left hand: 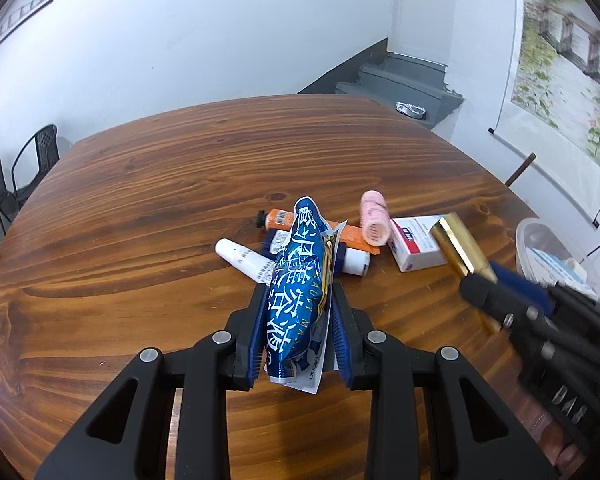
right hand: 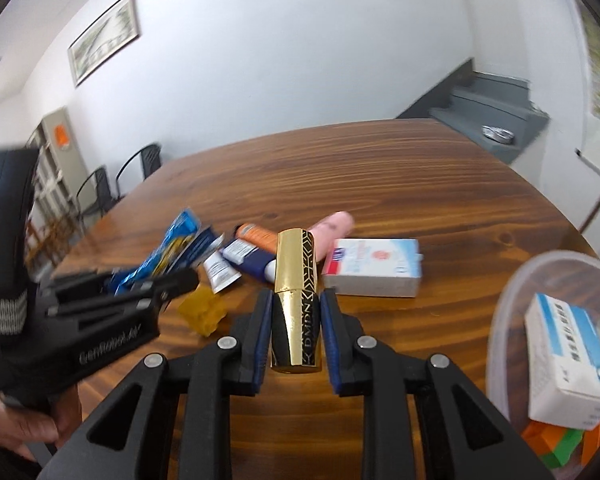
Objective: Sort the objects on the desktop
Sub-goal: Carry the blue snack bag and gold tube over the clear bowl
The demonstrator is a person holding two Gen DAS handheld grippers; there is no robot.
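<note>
Both grippers carry sorted items above the desk: left gripper clamps the blue snack packet, right gripper clamps the gold lipstick tube, probably for the clear container at the right edge.

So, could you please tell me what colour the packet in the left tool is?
Blue packet with white lettering, clearest in the left wrist view.

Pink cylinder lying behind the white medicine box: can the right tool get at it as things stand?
Probably not yet. The right tool is shut on the gold and black faceted lipstick tube, so it has no free grip, and the white medicine box lies partly before the pink cylinder.
</note>
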